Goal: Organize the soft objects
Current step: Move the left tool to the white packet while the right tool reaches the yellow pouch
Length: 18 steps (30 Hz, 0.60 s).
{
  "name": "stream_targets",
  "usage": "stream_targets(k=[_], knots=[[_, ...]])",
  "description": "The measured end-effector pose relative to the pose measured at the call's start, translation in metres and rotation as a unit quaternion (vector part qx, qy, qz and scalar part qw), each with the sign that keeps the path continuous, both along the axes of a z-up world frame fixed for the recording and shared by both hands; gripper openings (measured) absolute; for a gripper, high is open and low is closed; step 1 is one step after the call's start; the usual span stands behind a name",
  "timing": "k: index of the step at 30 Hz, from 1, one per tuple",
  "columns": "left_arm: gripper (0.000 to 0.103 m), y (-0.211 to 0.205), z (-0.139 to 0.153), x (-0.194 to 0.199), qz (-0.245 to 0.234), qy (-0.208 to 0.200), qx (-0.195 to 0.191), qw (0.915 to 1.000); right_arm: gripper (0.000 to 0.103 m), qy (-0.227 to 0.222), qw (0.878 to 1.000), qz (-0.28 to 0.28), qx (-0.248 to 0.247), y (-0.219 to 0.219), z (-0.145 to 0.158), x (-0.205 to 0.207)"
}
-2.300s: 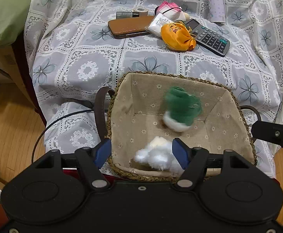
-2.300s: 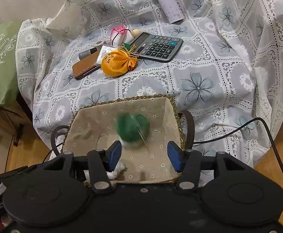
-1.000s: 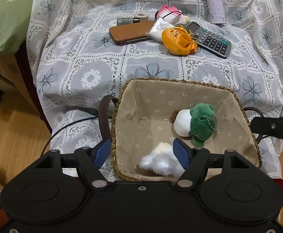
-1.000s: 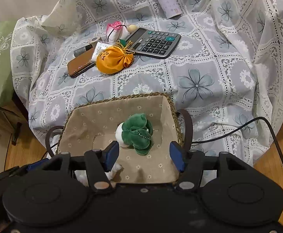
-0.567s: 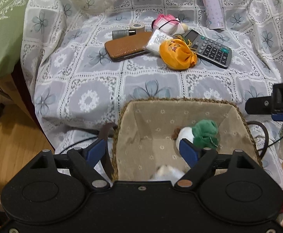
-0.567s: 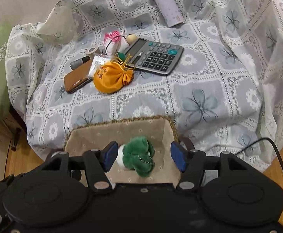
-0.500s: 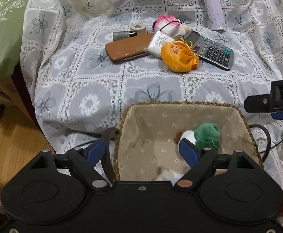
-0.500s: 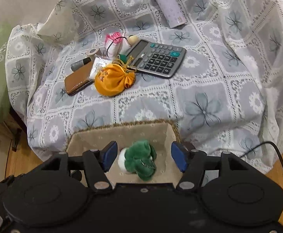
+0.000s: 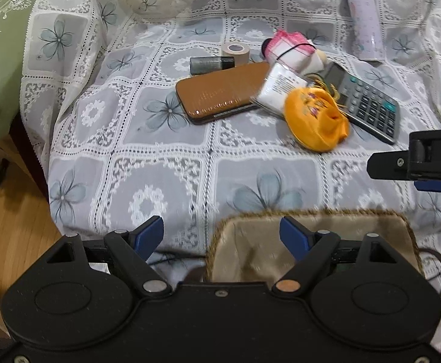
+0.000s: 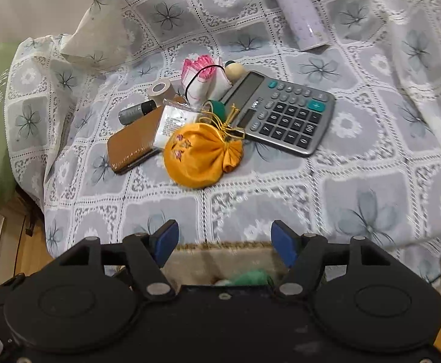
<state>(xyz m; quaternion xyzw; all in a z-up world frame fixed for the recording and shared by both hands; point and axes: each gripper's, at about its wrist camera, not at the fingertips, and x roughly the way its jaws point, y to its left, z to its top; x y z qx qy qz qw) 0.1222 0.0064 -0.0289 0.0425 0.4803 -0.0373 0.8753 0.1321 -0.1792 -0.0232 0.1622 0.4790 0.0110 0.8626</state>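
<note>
lace tablecloth (image 10: 371, 157) covers the surface. woven basket (image 9: 356, 227) at near edge, green plush (image 10: 250, 276) inside (mostly hidden). orange pouch (image 10: 200, 157) touching calculator (image 10: 284, 112). left gripper (image 9: 222, 234) jaws apart, empty. right gripper (image 10: 225, 242) opening, nothing between.

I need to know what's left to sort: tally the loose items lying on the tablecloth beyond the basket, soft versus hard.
Soft: 2, orange drawstring pouch, pink-and-white cloth bundle
Hard: 6, calculator, brown wallet case, purple bottle, tape roll, grey tube, green tape roll
Unclear: 1, white plastic packet
Total: 9
</note>
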Motion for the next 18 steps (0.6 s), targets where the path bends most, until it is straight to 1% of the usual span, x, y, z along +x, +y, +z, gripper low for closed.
stream_targets(k=[12, 18], knots=[[0.081, 0.009, -0.023, 0.057, 0.019, 0.018, 0.007, 0.9996, 0.078, -0.006, 1.000, 0.013, 0.021, 0.010, -0.020, 0.065], [0.081, 0.015, -0.036, 0.078, 0.027, 0.037, 0.004, 0.9990, 0.083, 0.004, 0.999, 0.013, 0.029, 0.015, -0.035, 0.090]])
